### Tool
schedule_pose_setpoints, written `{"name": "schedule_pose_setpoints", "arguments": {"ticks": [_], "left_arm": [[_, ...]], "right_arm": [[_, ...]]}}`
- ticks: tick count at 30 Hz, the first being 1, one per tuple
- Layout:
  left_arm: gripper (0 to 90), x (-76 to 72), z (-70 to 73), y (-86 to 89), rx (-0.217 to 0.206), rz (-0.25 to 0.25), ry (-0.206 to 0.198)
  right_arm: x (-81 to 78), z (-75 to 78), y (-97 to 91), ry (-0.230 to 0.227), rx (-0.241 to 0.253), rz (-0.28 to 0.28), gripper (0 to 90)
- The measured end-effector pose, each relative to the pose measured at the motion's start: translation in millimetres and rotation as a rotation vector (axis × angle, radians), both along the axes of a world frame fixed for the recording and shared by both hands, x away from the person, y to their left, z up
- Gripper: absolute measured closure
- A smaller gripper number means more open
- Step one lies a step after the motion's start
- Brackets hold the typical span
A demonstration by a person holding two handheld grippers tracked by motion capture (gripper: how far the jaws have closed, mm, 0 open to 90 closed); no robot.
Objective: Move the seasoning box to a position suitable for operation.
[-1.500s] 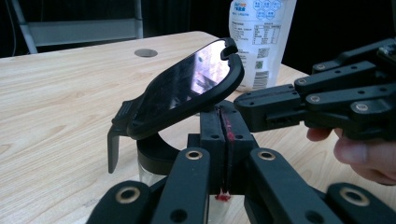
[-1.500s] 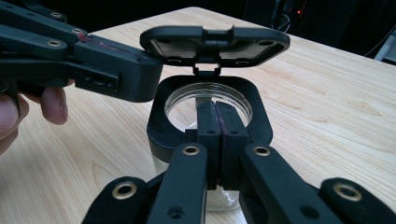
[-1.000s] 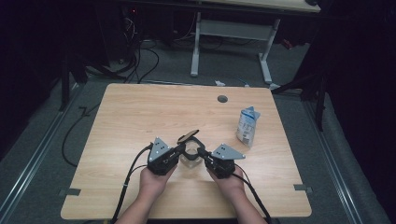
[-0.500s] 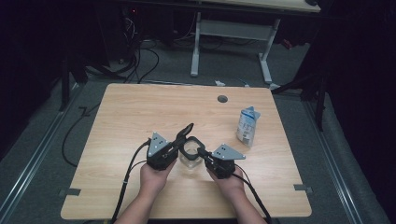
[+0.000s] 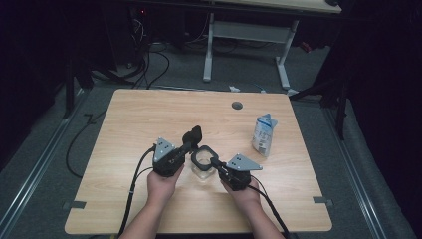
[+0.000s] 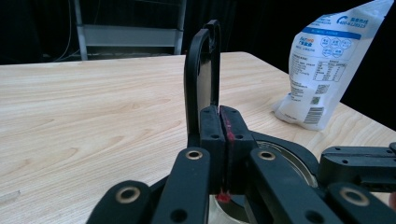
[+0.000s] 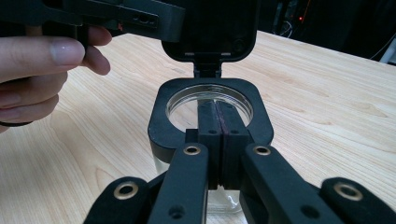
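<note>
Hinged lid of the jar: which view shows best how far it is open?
The left gripper view: the lid stands edge-on, upright above the jar's collar. The right gripper view faces its dark underside; the high view shows it small, beside the left gripper.

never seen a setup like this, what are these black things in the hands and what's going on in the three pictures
A person holds two hand-held grippers at a wooden table. The high view looks down from above; the other two views come from cameras riding on each gripper. The left gripper has its jaws shut on the raised hinged black lid of a clear glass jar. The right gripper has its jaws shut on the jar's black rim, steadying it. The left jaws have just been closing. A white and blue pouch stands to the right.
</note>
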State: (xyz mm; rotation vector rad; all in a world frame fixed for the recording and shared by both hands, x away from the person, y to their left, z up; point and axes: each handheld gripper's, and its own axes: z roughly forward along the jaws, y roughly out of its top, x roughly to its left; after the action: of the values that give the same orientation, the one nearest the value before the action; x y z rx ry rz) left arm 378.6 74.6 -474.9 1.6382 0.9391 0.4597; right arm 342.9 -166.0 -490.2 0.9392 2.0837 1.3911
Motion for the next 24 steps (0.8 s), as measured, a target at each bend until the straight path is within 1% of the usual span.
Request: {"name": "schedule_pose_setpoints", "arguments": {"ticks": [5,16,19,24], "left_arm": [[89.8,1.3,-1.0,-0.4,-0.001,0.009,0.004],[89.9,2.1,-1.9,-0.4,0.002,0.008,0.005],[89.9,2.3,-2.8,-0.8,0.014,0.002,0.008],[89.9,1.7,-1.9,-0.5,0.019,-0.002,0.01]], "right_arm": [[0.1,-0.1,-0.3,0.0,0.0,0.003,89.6],[0.2,-0.7,-0.7,-0.004,0.002,0.004,89.6],[-0.1,-0.7,-0.5,-0.004,0.002,0.003,89.6],[-0.2,-0.5,-0.4,-0.002,0.001,0.002,89.6]]}}
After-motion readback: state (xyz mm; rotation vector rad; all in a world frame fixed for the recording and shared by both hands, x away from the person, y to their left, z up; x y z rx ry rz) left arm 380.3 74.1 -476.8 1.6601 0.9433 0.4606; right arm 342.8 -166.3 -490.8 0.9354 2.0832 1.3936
